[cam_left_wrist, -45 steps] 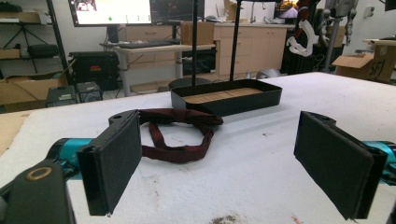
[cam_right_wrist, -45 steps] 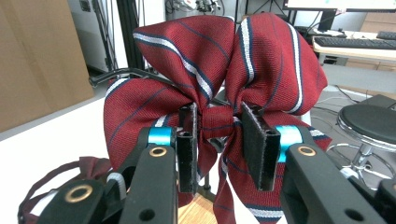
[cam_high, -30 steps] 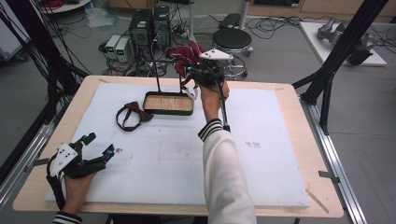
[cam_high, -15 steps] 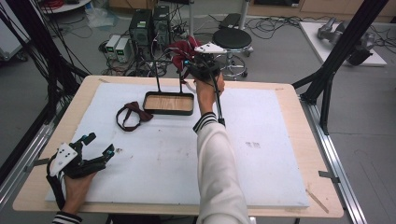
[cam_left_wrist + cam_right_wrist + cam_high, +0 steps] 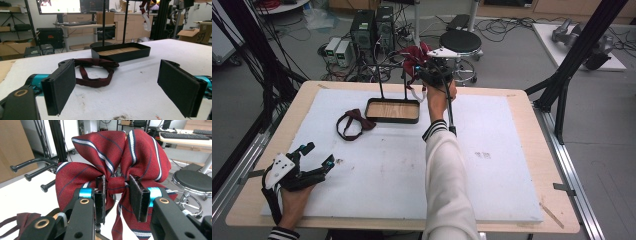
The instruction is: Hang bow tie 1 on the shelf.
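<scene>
A striped red bow tie [image 5: 112, 162] is pinched at its centre knot between the pads of my right gripper [image 5: 117, 188], which is shut on it. In the high view that gripper [image 5: 424, 67] holds the striped bow tie [image 5: 414, 56] up at the top of a black stand's posts [image 5: 379, 82], above its wooden-floored tray [image 5: 393, 110]. A dark maroon bow tie [image 5: 354, 124] lies flat on the white mat left of the tray. My left gripper [image 5: 314, 157] rests open near the front left corner; its jaws frame the maroon bow tie [image 5: 96, 73] and the tray [image 5: 121, 52] from afar.
The white mat [image 5: 492, 165] covers most of the wooden table [image 5: 539, 150]. Black frame struts [image 5: 562, 85] stand at the table's right and left sides. A stool [image 5: 460, 42] and computer boxes [image 5: 372, 27] sit on the floor behind the table.
My right gripper has shifted slightly left and up with the striped bow tie, closer over the stand's posts. The left gripper has stayed put.
</scene>
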